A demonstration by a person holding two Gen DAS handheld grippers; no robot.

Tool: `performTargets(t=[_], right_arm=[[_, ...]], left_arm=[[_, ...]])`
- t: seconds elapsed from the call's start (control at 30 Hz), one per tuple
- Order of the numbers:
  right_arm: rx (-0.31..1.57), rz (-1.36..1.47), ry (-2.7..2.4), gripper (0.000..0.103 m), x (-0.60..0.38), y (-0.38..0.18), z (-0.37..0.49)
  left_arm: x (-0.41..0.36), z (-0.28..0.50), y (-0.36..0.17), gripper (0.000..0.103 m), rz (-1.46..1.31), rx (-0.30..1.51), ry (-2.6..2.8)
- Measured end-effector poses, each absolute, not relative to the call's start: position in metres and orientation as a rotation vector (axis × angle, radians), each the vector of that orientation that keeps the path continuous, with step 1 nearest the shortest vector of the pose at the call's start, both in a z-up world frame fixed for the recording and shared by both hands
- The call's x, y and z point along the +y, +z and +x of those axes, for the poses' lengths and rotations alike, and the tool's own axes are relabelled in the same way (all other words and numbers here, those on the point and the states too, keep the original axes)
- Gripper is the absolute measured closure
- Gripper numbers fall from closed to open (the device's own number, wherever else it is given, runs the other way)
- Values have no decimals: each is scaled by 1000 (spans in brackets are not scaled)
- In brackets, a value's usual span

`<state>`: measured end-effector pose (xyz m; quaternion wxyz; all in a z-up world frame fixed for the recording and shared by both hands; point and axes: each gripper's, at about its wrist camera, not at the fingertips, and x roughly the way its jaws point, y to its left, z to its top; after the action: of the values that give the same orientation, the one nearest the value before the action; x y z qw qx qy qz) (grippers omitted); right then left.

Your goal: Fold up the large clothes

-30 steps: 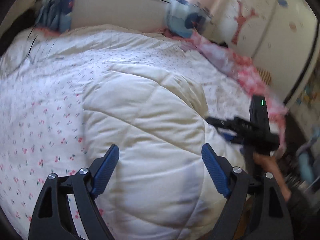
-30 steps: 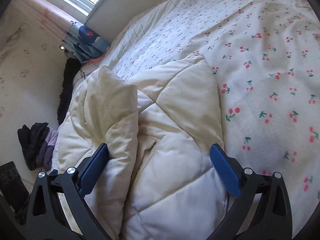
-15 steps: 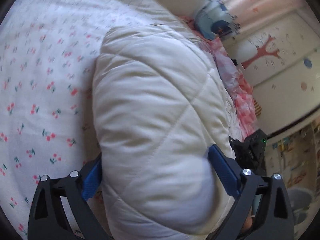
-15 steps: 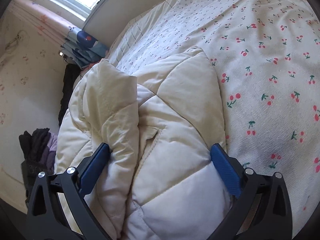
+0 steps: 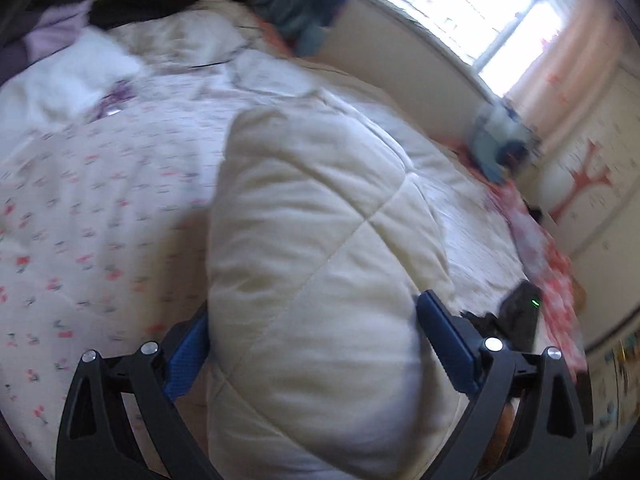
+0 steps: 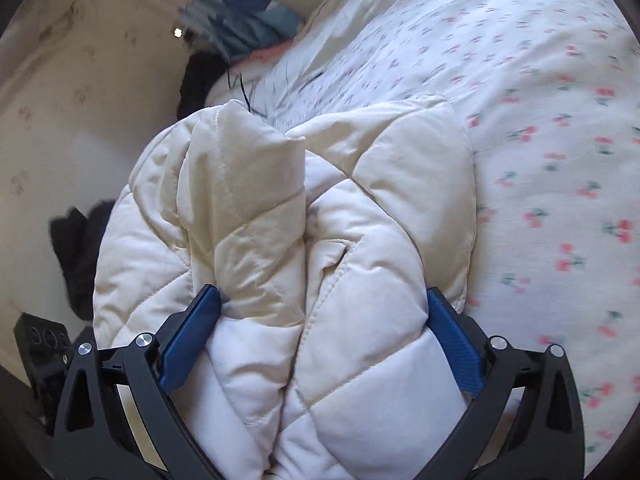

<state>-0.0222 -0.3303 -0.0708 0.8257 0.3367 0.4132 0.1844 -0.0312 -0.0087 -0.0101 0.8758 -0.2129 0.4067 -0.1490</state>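
A cream quilted puffer jacket (image 5: 316,256) lies folded into a thick bundle on a bed with a cherry-print sheet (image 5: 80,216). My left gripper (image 5: 316,340) has its blue pads pressed against both sides of the bundle's near end. My right gripper (image 6: 324,332) grips the other end of the jacket (image 6: 320,240) the same way, both pads sunk into the padding. The right gripper's black body (image 5: 520,316) shows with a green light at the lower right of the left wrist view. The bundle seems raised off the sheet.
Dark and blue clothes (image 5: 296,8) are piled at the head of the bed under the window (image 5: 480,8). A pink floral blanket (image 5: 548,264) lies along the bed's right edge. Dark clothes (image 6: 80,252) lie by the wall. The cherry sheet (image 6: 560,160) spreads to the right.
Both grippers went from open around the jacket to gripping it. The bundle has been lifted and swung; both views have turned and are motion blurred.
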Motion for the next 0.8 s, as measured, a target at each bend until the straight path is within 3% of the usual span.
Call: performTargets(t=[0.1, 0.23, 0.47, 0.6, 0.8], right_arm=[[868, 645, 381, 6, -322, -72, -26], [883, 653, 392, 7, -336, -87, -30], [890, 592, 339, 7, -330, -79, -30], [885, 589, 327, 7, -330, -78, -33], [942, 570, 301, 7, -330, -64, -33]], left_arm=[[-9, -34, -30, 10, -464, 827, -249], [-29, -36, -17, 10, -359, 812, -211], [-31, -61, 27, 10, -342, 561, -256], [-43, -42, 7, 10, -333, 714, -312], [-64, -42, -2, 10, -137, 747, -270]])
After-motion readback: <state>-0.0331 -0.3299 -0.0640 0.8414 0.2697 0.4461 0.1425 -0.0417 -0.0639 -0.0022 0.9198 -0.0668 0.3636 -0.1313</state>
